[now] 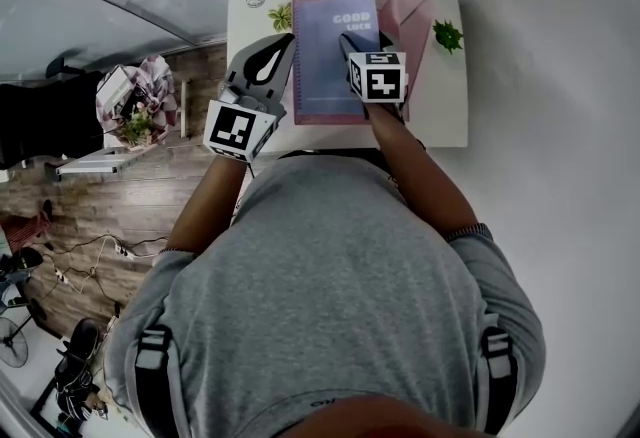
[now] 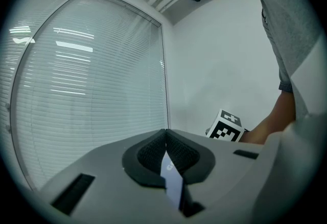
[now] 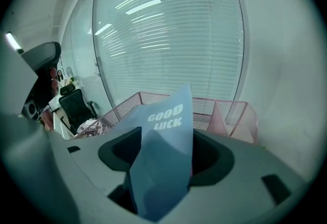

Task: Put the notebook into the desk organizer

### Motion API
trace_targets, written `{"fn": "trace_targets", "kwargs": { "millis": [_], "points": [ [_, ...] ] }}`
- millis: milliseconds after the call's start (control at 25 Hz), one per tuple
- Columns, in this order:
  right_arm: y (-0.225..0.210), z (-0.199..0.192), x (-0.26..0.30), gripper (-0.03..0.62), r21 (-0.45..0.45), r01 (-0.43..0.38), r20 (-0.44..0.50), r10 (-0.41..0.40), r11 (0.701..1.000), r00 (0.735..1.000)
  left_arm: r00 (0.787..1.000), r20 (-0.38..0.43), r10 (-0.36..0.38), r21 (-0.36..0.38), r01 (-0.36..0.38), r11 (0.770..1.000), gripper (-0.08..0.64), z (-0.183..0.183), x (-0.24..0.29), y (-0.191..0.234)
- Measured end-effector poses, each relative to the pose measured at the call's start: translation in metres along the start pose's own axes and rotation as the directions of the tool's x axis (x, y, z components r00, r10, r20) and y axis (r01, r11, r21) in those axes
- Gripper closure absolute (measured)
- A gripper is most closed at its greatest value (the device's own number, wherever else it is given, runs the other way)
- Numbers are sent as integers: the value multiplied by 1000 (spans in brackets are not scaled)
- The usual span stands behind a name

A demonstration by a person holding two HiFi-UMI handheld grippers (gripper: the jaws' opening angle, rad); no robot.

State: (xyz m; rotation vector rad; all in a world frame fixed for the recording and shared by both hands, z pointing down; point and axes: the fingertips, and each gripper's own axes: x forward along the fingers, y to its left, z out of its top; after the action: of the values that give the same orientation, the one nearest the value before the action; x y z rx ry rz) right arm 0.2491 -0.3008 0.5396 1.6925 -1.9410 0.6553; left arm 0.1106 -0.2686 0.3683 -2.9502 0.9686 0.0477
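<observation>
The notebook [image 1: 335, 51] sits in the upper middle of the head view, blue cover facing up. Its far end overlaps the pink mesh organizer [image 1: 418, 18] at the top of the frame, and we judge it is not yet down in a slot. We hold it by its left edge only: the left gripper [image 2: 165, 136] has its fingers [image 2: 145, 154] pressed together on a thin strip of it. The right gripper [image 3: 166, 143] has its fingers [image 3: 213, 159] standing wide. The notebook's corner is between them but, as far as we can see, not pinched.

That is where trouble could come from. With one narrow grip at the edge, we think the notebook may sag or swing round that grip, and the cover looks bent in the right gripper view. If it droops, its leading edge could catch on the mesh rim rather than slide in. It could also push the organizer back along the white bench [image 1: 445, 101]. If the left fingers hold only the cover, the pages might fan open and jam. Should it slip free, it could drop flat on the bench or tip toward the small plant [image 1: 447, 34] just right of the organizer. A second plant [image 1: 280, 18] stands close to the left gripper, left of the notebook, and could be knocked as we move.
</observation>
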Motion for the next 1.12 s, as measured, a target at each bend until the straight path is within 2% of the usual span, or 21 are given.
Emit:
{"fn": "trace_targets", "kwargs": {
  "millis": [360,600,840,1000,1120],
  "points": [
    [-4,10,-7,272,61,6,59,-9,998,998,1000,3,-3,9,3,1000,540,4,-5,-1],
    [-5,43,-34,252,57,-5,189,-6,998,982,1000,7,-7,10,7,1000,540,5,-7,-3],
    [6,79,-72,247,-37,-44,316,53,998,947,1000,15,-9,24,8,1000,540,9,-4,-4],
    [20,94,-95,247,-149,-43,387,98,988,917,1000,11,-1,25,1,1000,540,11,-2,-3],
    [28,100,-110,247,-187,-64,422,138,980,896,1000,26,-7,26,6,1000,540,15,0,-5]
  ]
}}
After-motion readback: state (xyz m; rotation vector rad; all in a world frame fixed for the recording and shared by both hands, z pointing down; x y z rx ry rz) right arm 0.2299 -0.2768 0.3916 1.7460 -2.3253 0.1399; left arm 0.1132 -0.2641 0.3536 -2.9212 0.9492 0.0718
